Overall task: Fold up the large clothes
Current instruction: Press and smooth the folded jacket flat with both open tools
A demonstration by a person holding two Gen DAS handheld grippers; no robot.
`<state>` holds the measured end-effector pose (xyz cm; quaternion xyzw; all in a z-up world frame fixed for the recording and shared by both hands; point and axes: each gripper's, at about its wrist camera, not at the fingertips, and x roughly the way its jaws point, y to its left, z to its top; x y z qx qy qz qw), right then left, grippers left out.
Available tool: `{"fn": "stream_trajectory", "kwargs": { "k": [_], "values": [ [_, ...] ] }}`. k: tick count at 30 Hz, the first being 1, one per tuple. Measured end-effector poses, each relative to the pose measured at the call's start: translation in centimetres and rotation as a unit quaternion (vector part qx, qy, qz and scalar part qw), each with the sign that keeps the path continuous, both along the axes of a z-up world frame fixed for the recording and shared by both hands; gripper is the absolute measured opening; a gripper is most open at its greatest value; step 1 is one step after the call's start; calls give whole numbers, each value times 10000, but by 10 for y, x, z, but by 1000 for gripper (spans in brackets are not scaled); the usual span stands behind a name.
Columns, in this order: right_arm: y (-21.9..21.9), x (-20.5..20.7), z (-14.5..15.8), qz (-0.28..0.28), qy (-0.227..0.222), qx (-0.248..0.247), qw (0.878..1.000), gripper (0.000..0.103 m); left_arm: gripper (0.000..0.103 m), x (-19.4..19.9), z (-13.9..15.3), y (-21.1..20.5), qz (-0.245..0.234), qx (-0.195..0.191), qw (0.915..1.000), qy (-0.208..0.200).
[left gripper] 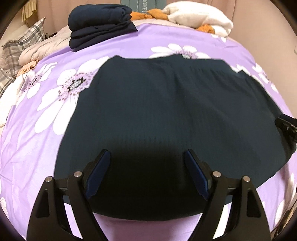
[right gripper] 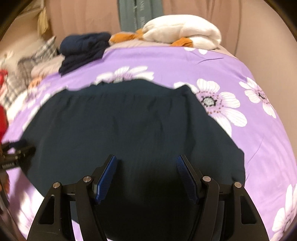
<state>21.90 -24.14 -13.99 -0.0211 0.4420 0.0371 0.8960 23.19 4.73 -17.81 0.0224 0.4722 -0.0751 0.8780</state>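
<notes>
A large dark teal garment (left gripper: 167, 107) lies spread flat on the purple flowered bedspread (left gripper: 37, 148); it also shows in the right wrist view (right gripper: 130, 126). My left gripper (left gripper: 146, 153) is open and empty, hovering over the garment's near edge. My right gripper (right gripper: 146, 159) is open and empty, over the garment's near right part. The right gripper shows at the right edge of the left wrist view (left gripper: 287, 128), and the left gripper at the left edge of the right wrist view (right gripper: 16, 153).
A folded navy garment (left gripper: 100, 24) sits at the back of the bed. A white garment (left gripper: 200, 16) and orange cloth (left gripper: 148, 13) lie at the back right. A plaid pillow (left gripper: 22, 40) and beige quilt (left gripper: 48, 46) are at the left.
</notes>
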Motion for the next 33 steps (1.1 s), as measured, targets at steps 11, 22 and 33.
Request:
{"fn": "stream_trajectory", "kwargs": {
  "k": [11, 22, 33],
  "values": [
    [-20, -15, -23, -218, 141, 302, 9992, 67, 87, 1, -11, 4, 133, -111, 9998, 102],
    [-40, -31, -14, -553, 149, 268, 9980, 67, 86, -4, -2, 26, 358, 45, 9992, 159],
    [-53, -35, -14, -702, 51, 421, 9966, 67, 89, -1, -13, 62, 971, -64, 9952, 144]
  ]
}}
